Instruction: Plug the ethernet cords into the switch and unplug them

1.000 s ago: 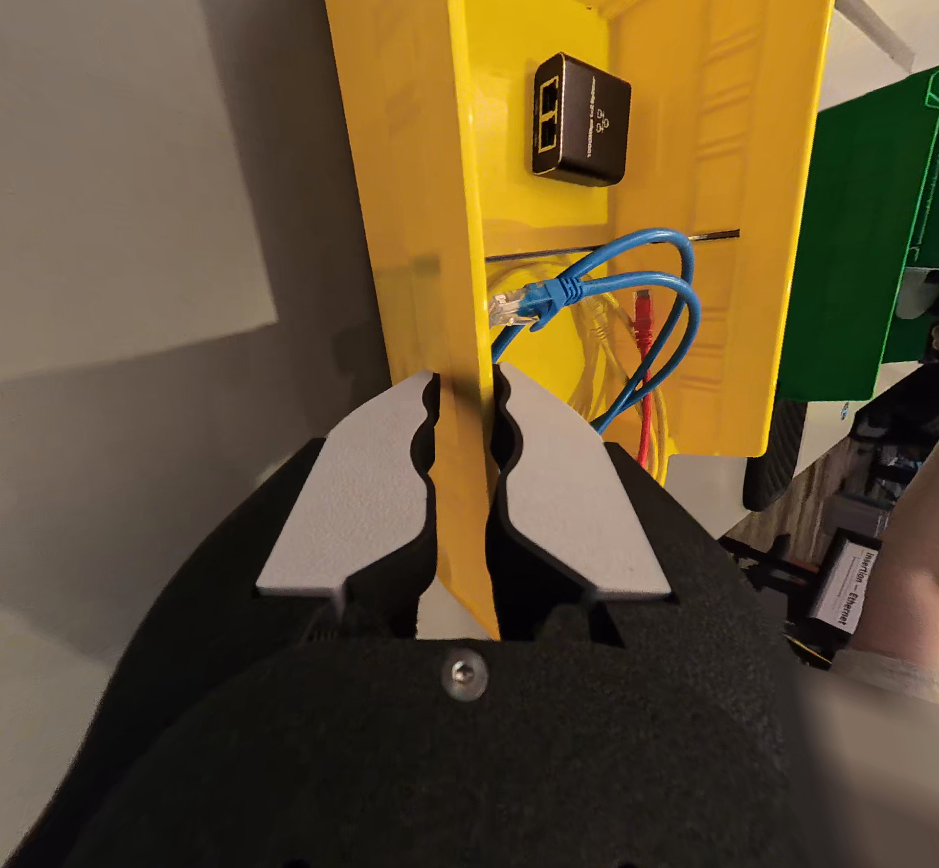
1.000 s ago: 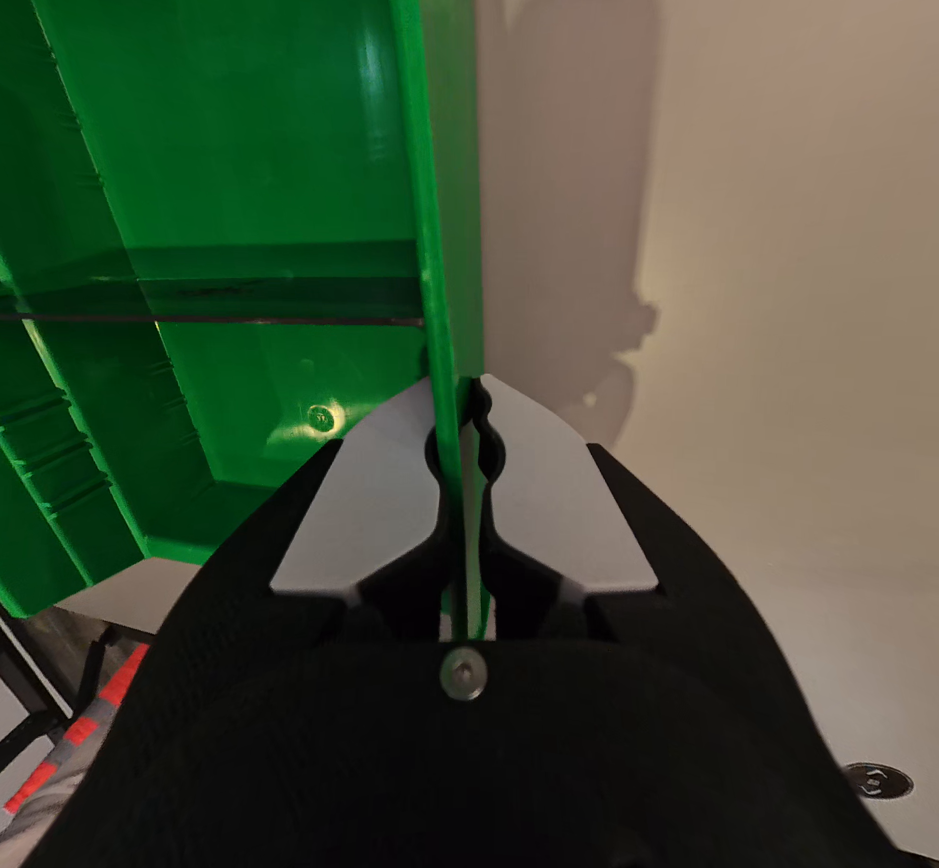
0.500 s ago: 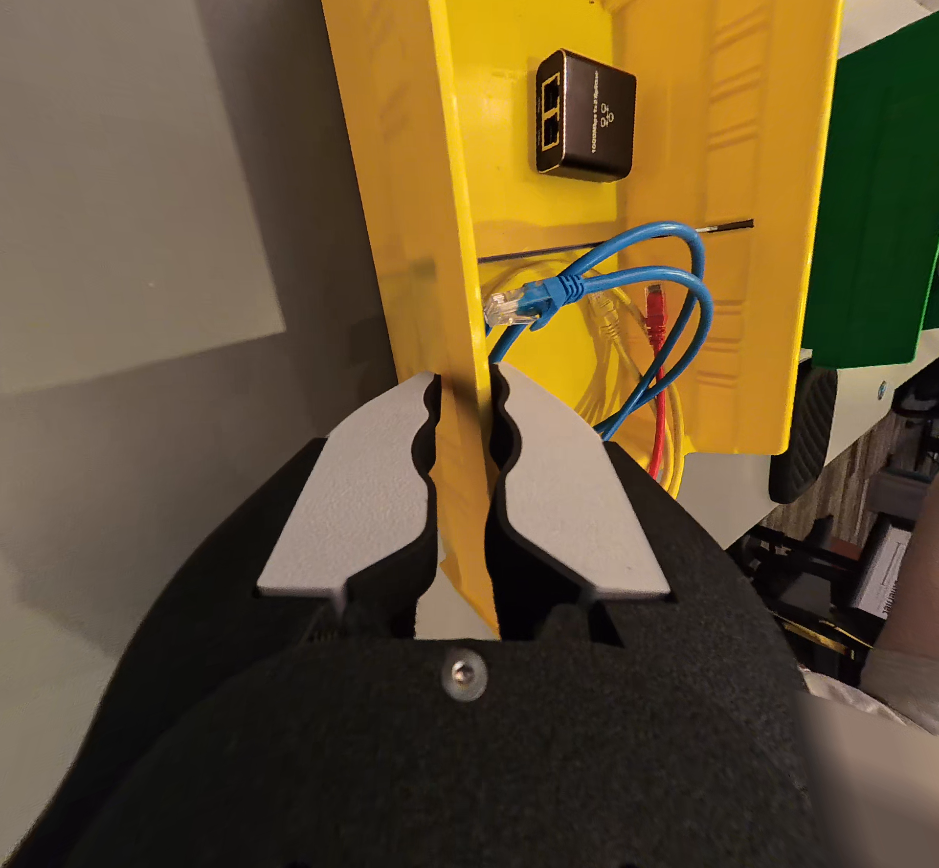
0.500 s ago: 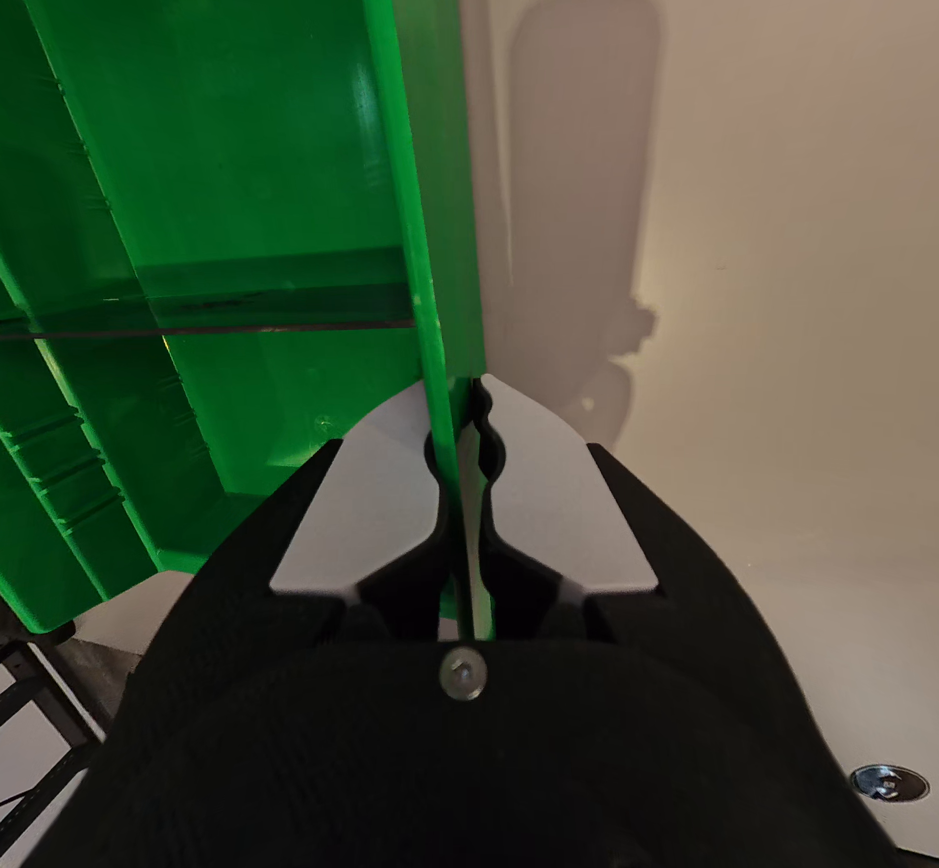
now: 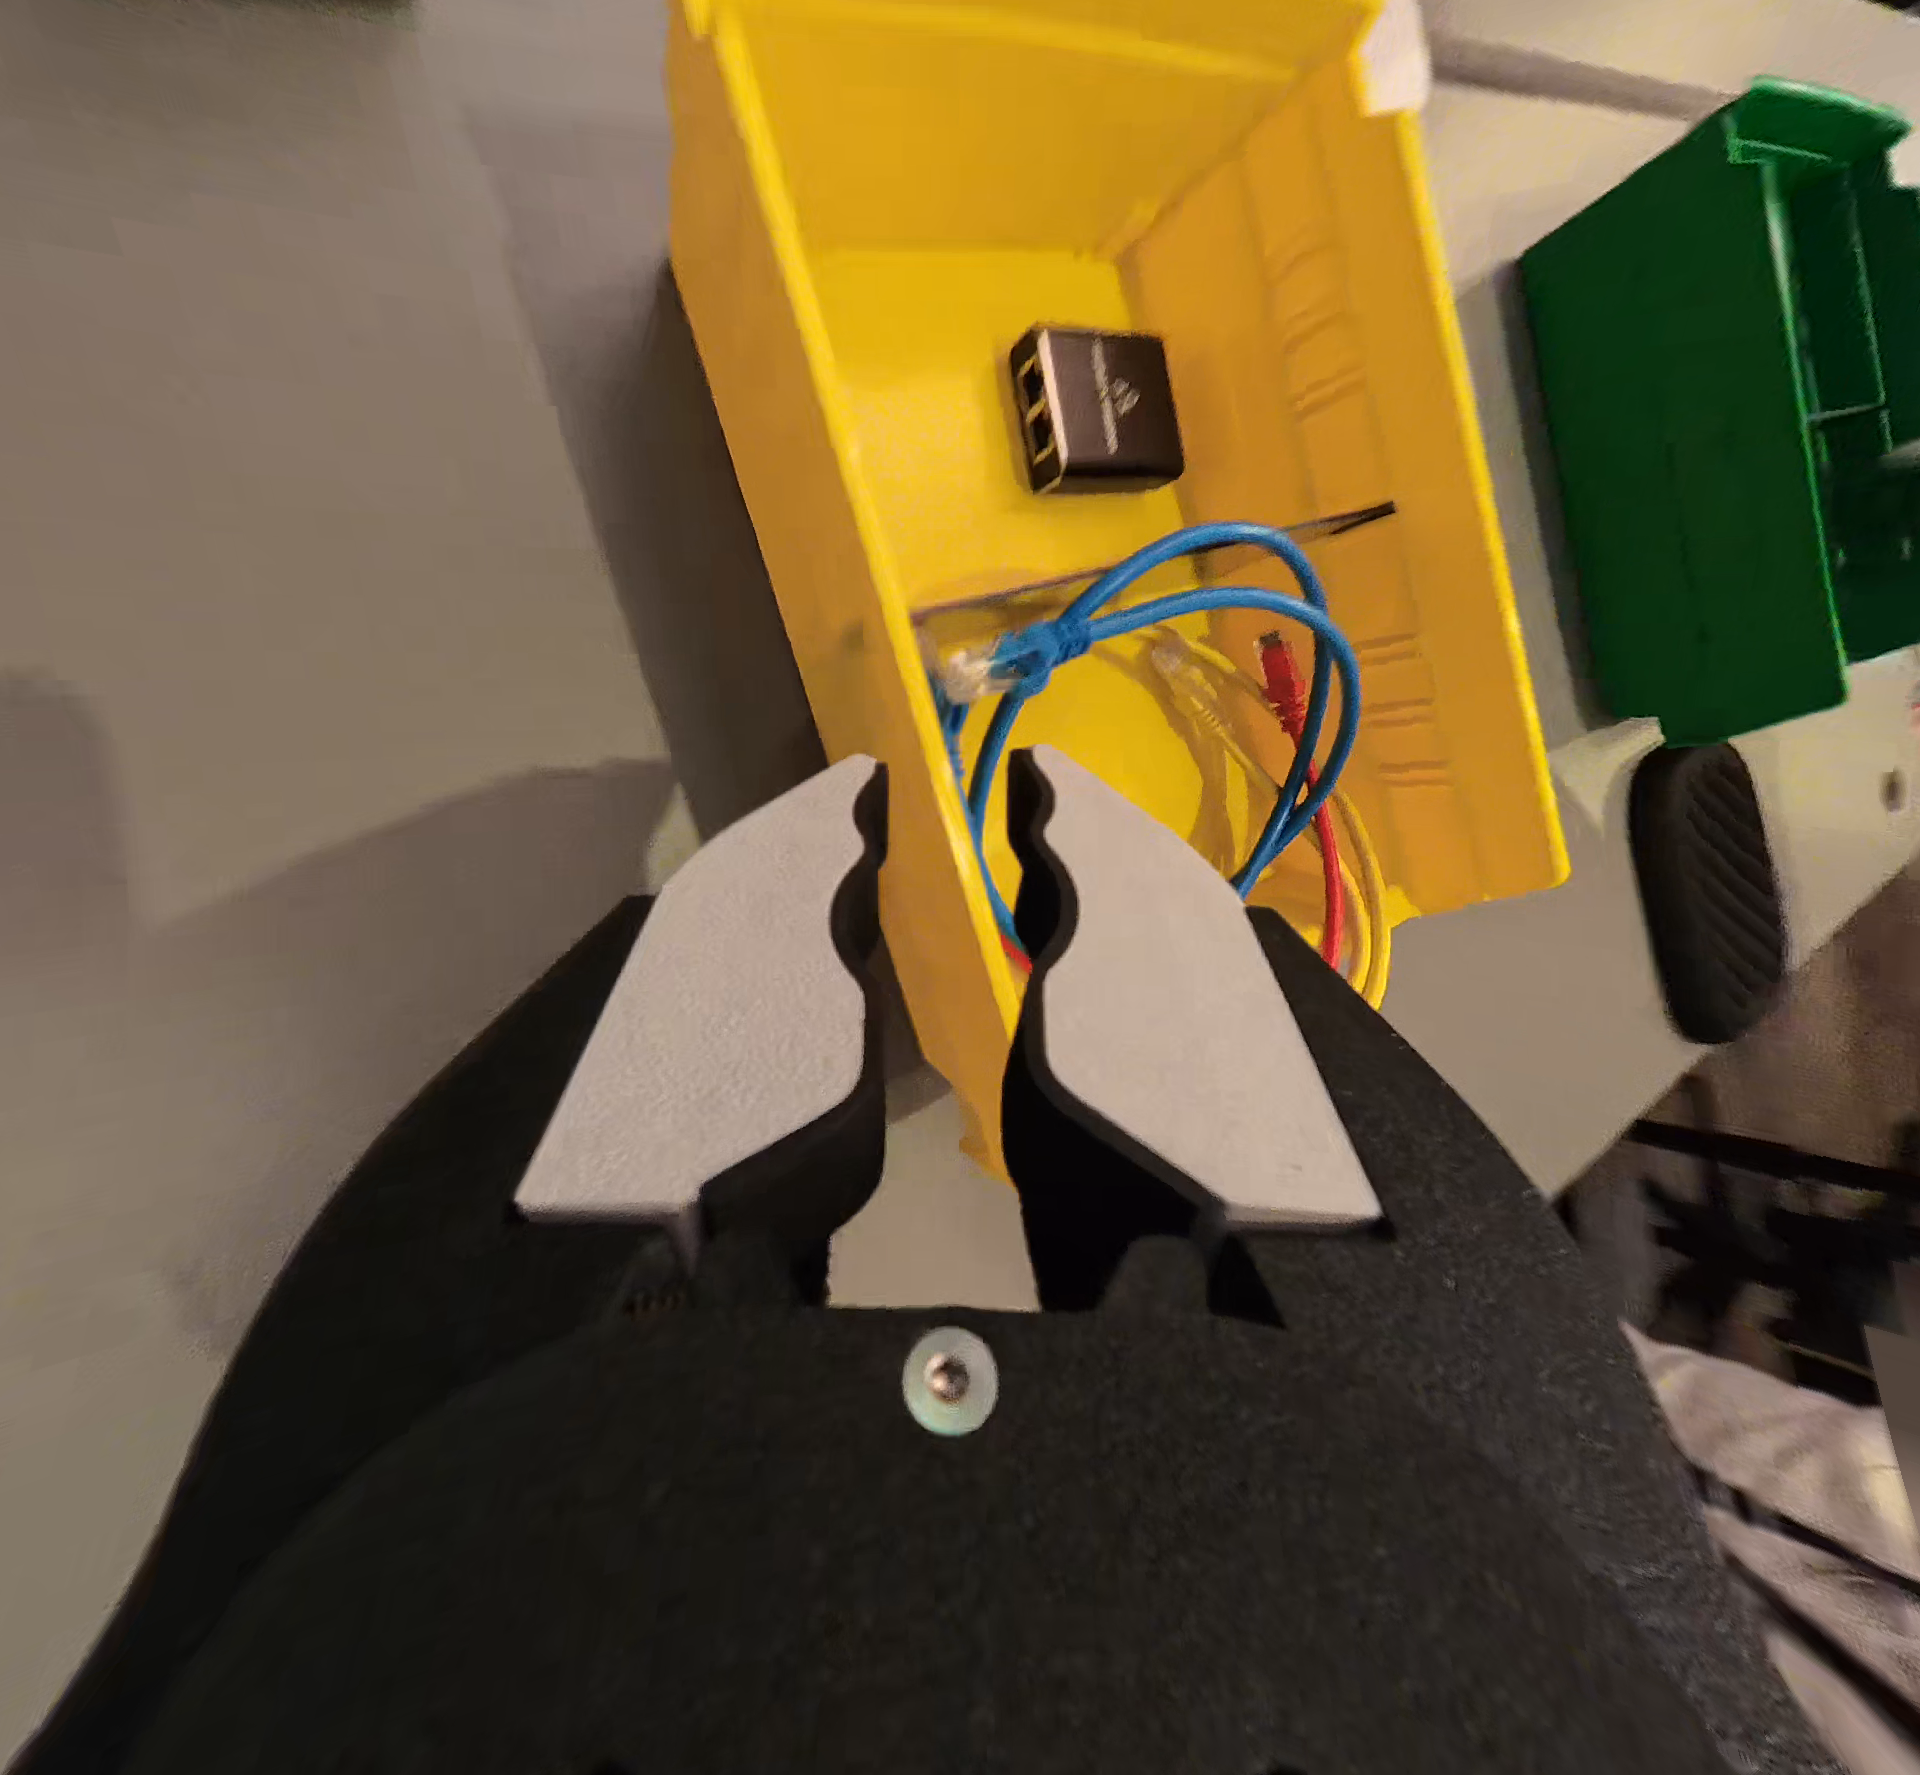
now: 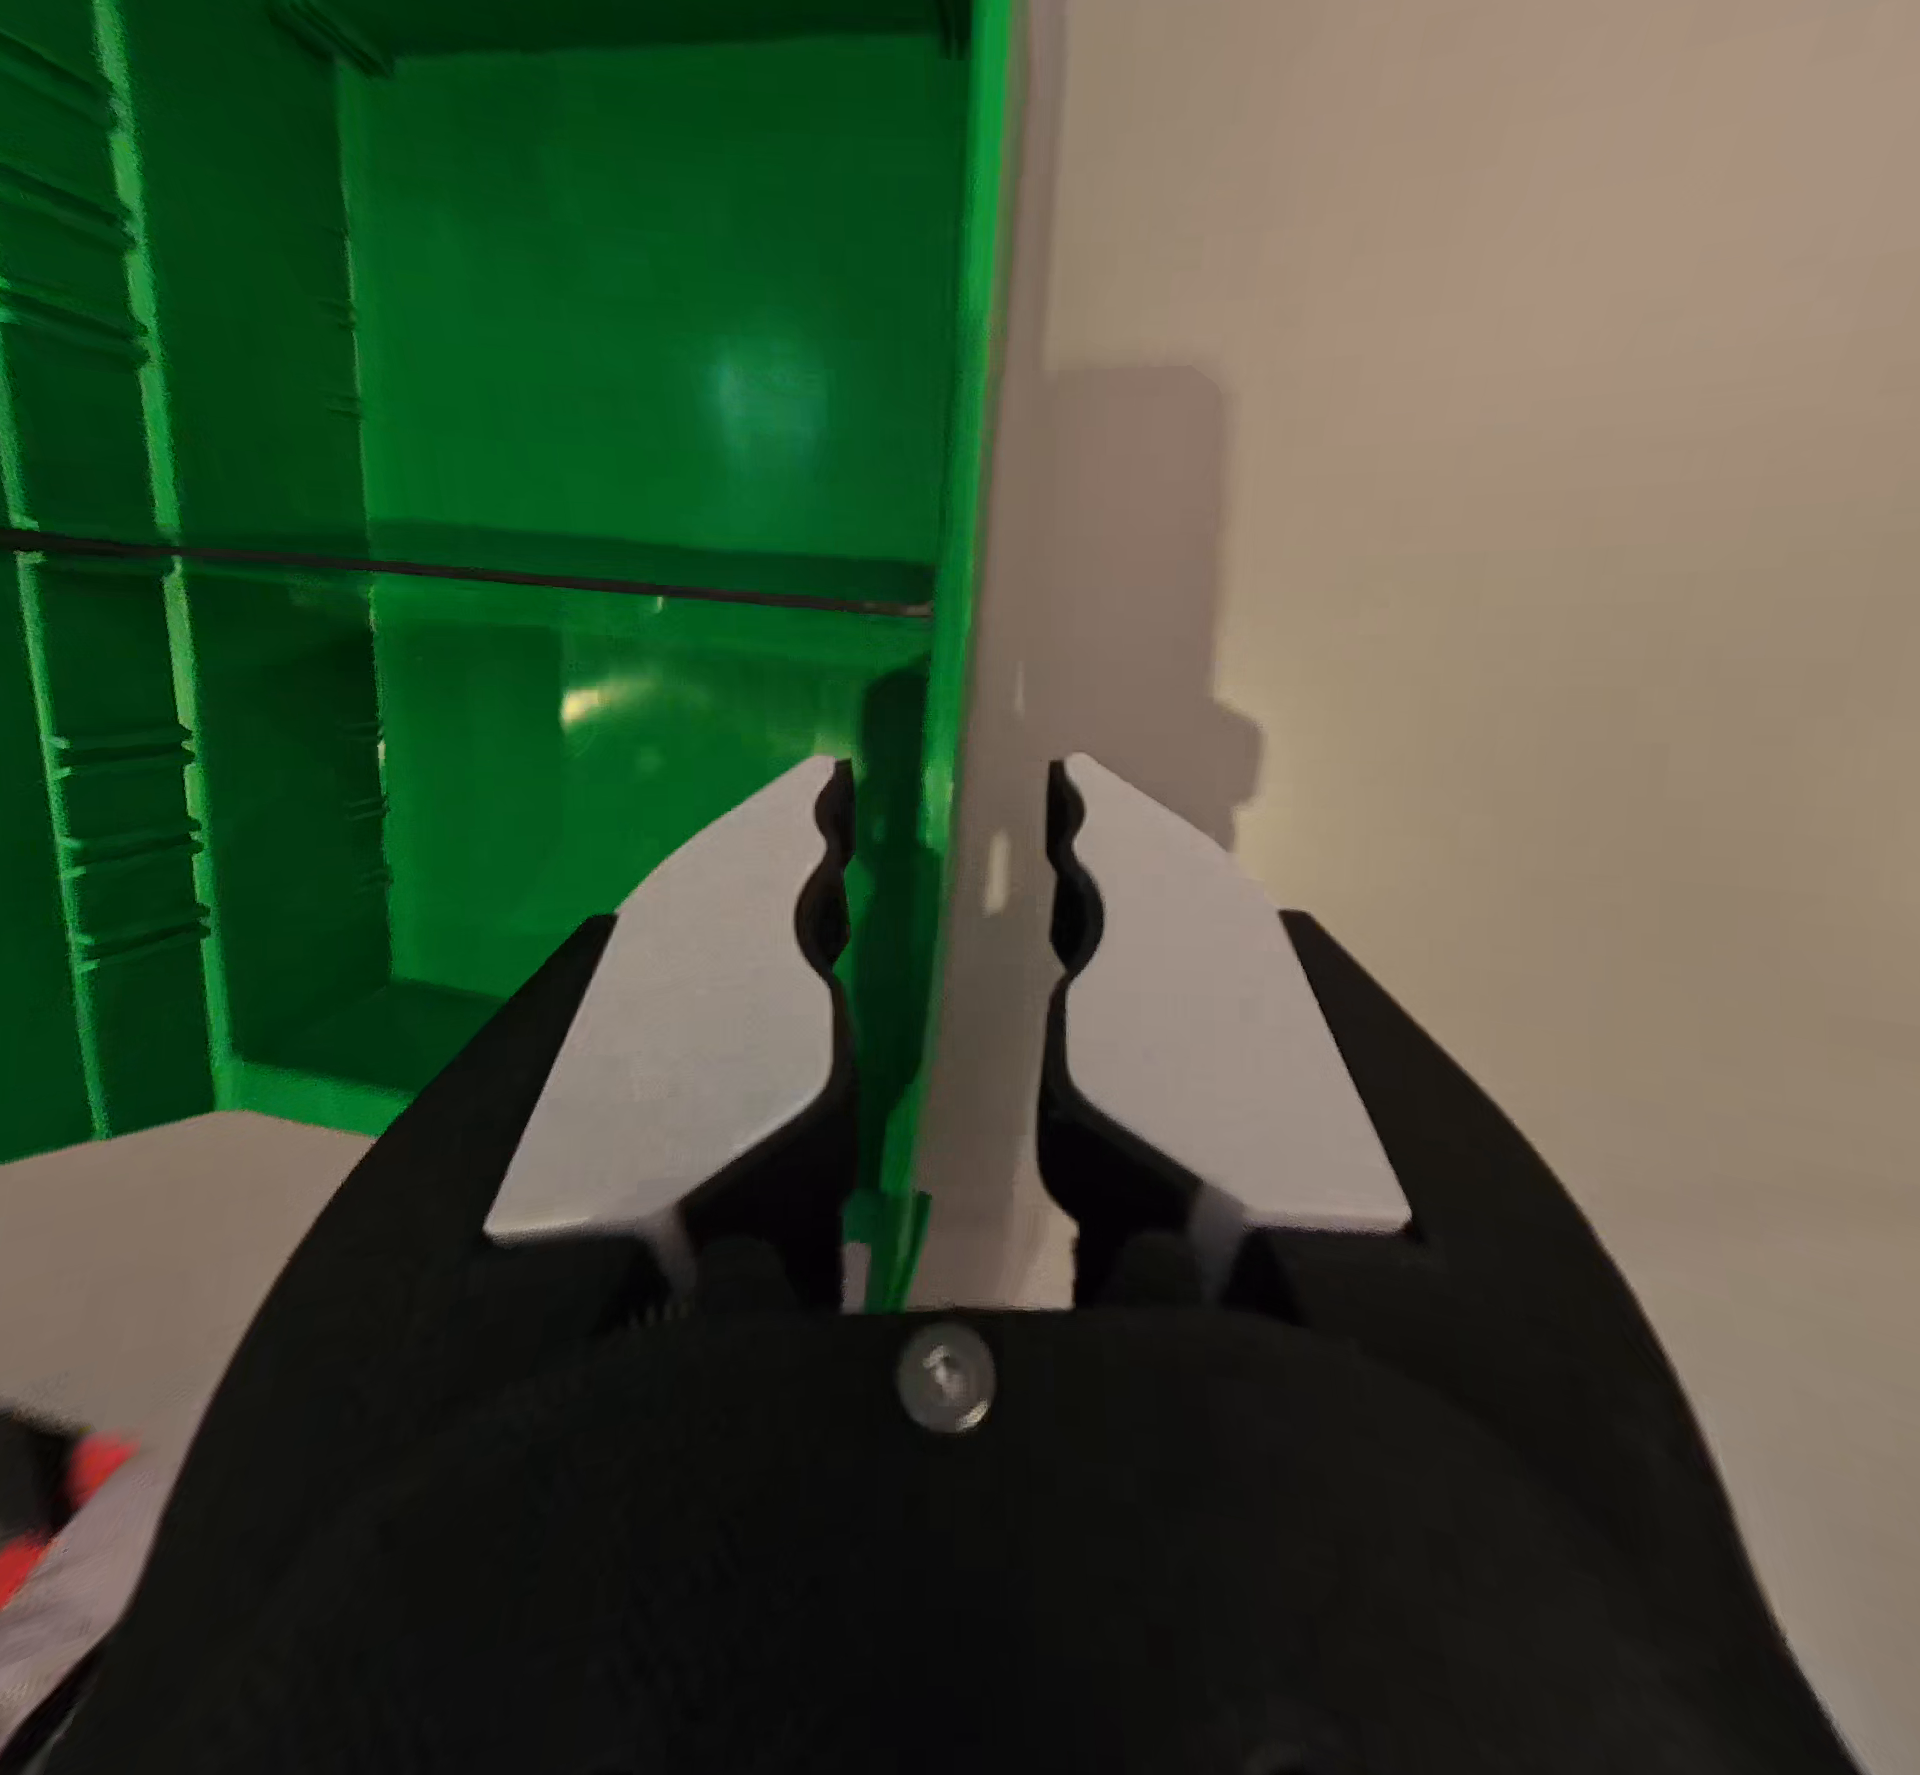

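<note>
Now both parted, left tool (image 5: 945,775) astride yellow bin (image 5: 1039,115) wall, right tool (image 6: 951,775) astride green bin (image 6: 644,323) wall.

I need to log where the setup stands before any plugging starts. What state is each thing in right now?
left gripper: open, jaws straddling the yellow bin's wall.
right gripper: open, jaws straddling the green bin's wall.
yellow bin: on the table, holding switch and cords.
switch: ports empty, nothing plugged in.
blue cord: looped, unplugged.
red cord: loose, unplugged.
yellow cord: loose, unplugged.
green bin: empty as far as visible.
</note>
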Demonstrator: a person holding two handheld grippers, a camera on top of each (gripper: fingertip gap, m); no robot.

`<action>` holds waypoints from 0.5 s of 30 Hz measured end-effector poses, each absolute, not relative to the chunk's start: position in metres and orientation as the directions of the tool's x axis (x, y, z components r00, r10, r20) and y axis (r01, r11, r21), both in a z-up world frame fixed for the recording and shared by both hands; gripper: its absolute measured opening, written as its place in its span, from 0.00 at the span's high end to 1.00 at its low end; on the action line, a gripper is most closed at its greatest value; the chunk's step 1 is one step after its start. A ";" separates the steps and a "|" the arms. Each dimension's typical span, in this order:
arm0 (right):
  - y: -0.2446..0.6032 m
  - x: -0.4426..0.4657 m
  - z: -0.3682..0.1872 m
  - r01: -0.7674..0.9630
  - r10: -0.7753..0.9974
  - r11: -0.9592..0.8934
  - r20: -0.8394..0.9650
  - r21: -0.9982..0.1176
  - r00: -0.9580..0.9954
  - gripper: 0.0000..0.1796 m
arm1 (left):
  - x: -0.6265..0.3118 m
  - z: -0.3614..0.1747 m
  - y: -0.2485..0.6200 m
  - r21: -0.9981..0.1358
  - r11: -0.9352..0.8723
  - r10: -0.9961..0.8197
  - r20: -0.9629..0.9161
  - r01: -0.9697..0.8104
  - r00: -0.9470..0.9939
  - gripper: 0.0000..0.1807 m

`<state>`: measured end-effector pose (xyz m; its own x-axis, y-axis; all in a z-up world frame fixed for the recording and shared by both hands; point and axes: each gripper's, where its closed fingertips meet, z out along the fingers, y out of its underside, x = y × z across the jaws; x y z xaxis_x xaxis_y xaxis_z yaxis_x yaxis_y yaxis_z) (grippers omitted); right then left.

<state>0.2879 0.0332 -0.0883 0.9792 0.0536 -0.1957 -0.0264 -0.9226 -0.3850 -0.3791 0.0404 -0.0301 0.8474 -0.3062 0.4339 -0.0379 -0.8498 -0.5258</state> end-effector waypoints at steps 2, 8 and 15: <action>0.039 0.297 -0.054 0.014 0.080 -0.847 -0.101 -0.532 0.992 0.78 | -0.376 -0.001 0.046 -0.650 -0.744 -0.439 0.300 -0.156 0.847 0.88; 0.050 0.205 0.118 0.161 0.427 -0.117 0.097 -0.980 0.899 0.72 | -0.319 0.030 0.081 -0.645 -0.257 -0.746 -0.341 -0.720 0.572 0.74; 0.041 0.113 0.186 0.194 0.528 0.255 0.305 -0.947 0.792 0.68 | -0.259 -0.044 0.120 -0.354 -0.087 -0.943 -0.274 -0.931 0.192 0.66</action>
<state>0.1129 0.0412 0.1855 0.7924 0.5285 0.3047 0.1939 0.2554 -0.9472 -0.2586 0.1203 -0.0442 0.1918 -0.9425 -0.2735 -0.9313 -0.0868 -0.3538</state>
